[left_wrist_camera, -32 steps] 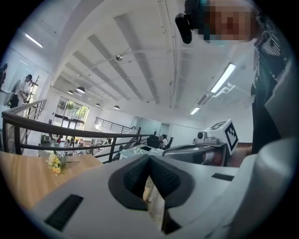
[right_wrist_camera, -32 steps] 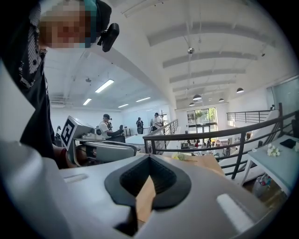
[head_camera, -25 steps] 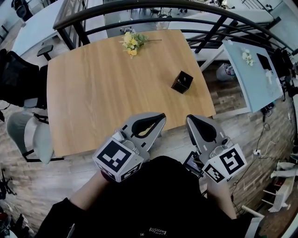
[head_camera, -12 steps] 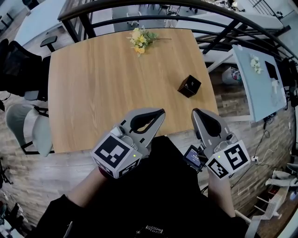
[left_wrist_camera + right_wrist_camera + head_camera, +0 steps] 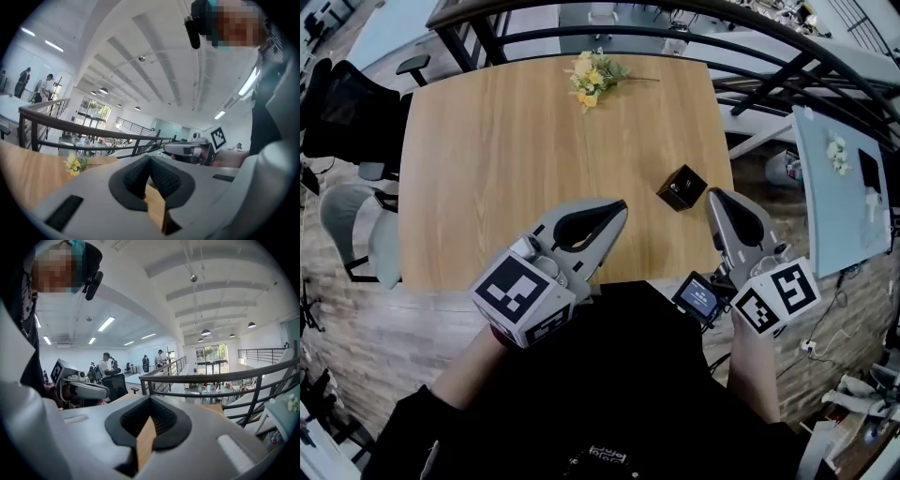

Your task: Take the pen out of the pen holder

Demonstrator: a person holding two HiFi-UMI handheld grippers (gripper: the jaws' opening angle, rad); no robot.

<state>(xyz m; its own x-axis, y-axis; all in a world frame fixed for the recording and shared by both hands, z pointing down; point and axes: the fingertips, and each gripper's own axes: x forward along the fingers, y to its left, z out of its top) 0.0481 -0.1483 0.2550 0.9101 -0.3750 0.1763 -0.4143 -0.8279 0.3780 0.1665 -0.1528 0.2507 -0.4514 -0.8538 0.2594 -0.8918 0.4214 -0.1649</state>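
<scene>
Pen holder (image 5: 682,187) is too small to tell what's inside. Left gripper (image 5: 621,205) hides a bit of the worktop (image 5: 487,159)'s near edge.

Looked steeply down from the head onto the desk (image 5: 487,159); rode close behind the left claw (image 5: 150,157) and right claw (image 5: 149,400), facing almost level toward the railing (image 5: 211,377) (flowers (image 5: 74,164) shared with head view).

Light wood table (image 5: 487,169), rectangular top. Two things on it. A small bunch of yellow flowers (image 5: 592,75) lies flat at the far edge, roughly mid-width. A black square pen holder (image 5: 682,187) stands on the right side, close to the right edge. They're well apart. The holder's contents can't be made out.
</scene>
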